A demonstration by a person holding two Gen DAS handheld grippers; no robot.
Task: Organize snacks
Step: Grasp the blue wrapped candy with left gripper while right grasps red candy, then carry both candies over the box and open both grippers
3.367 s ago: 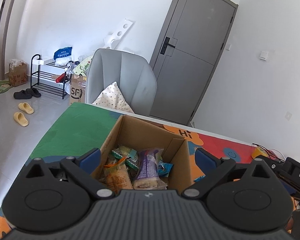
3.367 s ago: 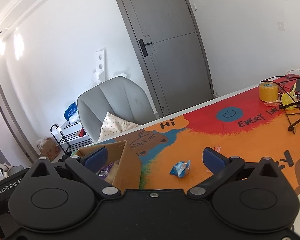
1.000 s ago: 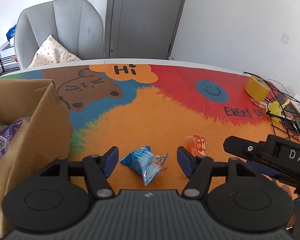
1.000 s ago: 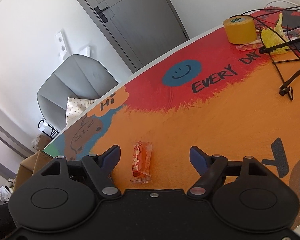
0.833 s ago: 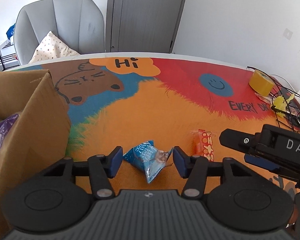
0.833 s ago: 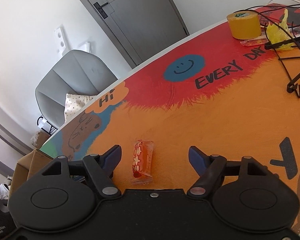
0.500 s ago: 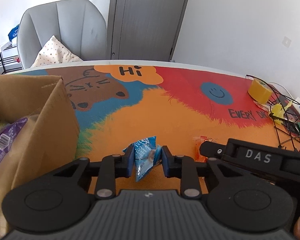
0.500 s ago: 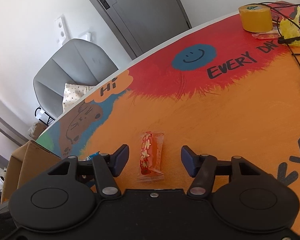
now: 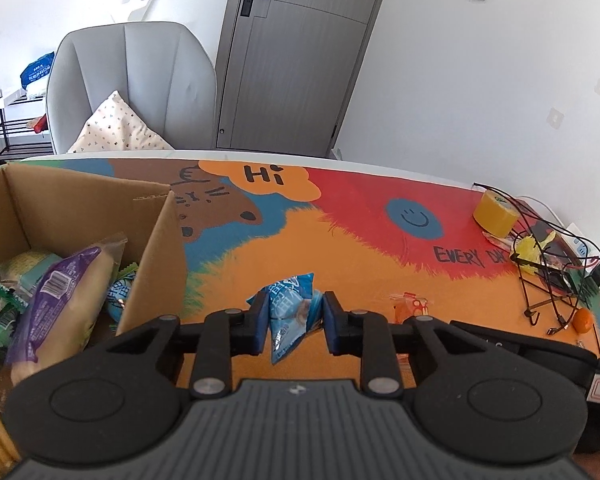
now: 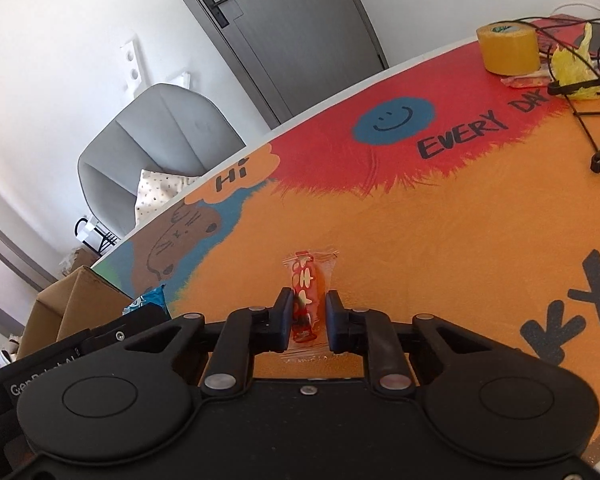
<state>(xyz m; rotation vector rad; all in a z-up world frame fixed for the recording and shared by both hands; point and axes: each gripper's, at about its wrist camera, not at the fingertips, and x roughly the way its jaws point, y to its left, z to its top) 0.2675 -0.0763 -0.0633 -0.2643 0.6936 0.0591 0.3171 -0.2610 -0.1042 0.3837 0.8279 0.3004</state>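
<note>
Pinching one blue packet point(image 9: 291, 307), left gripper point(image 9: 291, 322); right gripper point(image 10: 307, 314) clamps one orange candy point(image 10: 306, 294).

Both tongs reach forward, low and side by side: left tongs point(image 9: 291, 320) pinched shut, right tongs point(image 10: 307, 316) likewise clamped.

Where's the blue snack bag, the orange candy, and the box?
blue snack bag point(image 9: 290, 300): left wrist view, printed front.
orange candy point(image 10: 306, 284): right wrist view, middle of wrapper.
cardboard box point(image 9: 156, 256): left wrist view, right wall.
</note>
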